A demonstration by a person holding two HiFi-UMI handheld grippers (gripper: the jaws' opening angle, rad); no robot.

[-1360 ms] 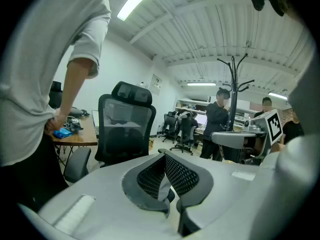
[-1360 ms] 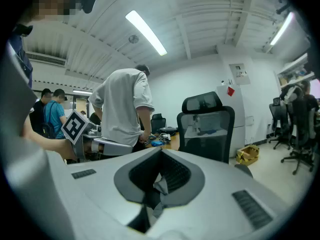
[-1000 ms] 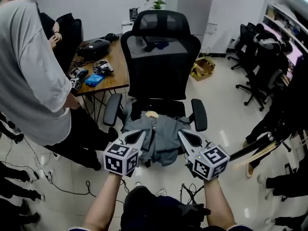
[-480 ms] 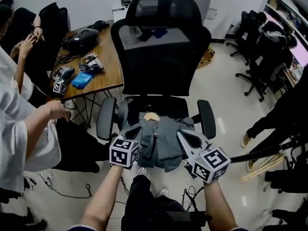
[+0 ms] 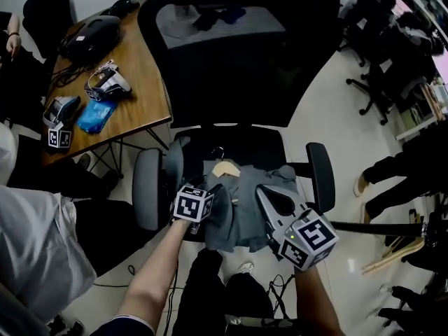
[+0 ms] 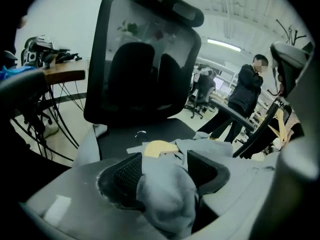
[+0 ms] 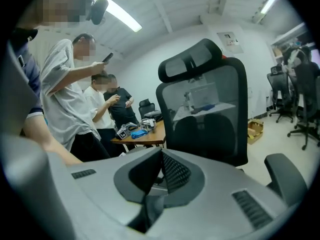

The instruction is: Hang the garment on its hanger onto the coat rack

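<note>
Probably soft and light, the garment [image 5: 246, 203] sags off the chair [image 5: 238, 142] front edge; grip its stiff hanger [image 5: 225, 168]. With the left gripper [image 6: 167, 171], jaws are opening around cloth; the right gripper [image 7: 161, 158] is clenched, empty.

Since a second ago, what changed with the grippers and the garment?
The left gripper moved forward onto the grey garment. Its jaws are opening, with a fold of fabric between them, not clamped. The head view has closed in on the chair. Unchanged: the right gripper stays shut and empty beside the garment, which still lies on its wooden hanger on the seat.
</note>
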